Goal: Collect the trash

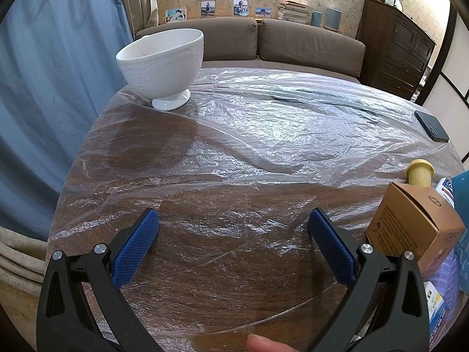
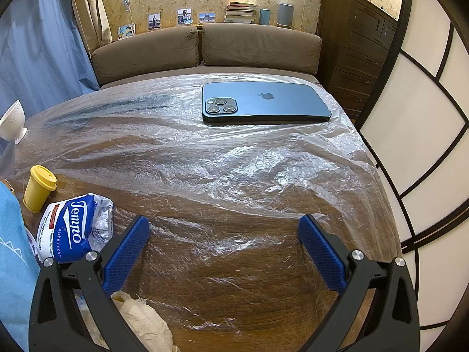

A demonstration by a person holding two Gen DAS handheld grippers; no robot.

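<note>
My left gripper is open and empty above a round wooden table covered in clear plastic film. To its right stands a brown cardboard box, behind it a small yellow cup. My right gripper is open and empty over the same table. To its left lie a blue and white Tempo tissue wrapper and the yellow cup. A crumpled beige tissue lies under my left finger.
A white footed bowl stands at the table's far left. A dark blue phone lies face down at the far side. A blue bag sits at the left edge. A brown sofa, blue curtain and dark dresser surround the table.
</note>
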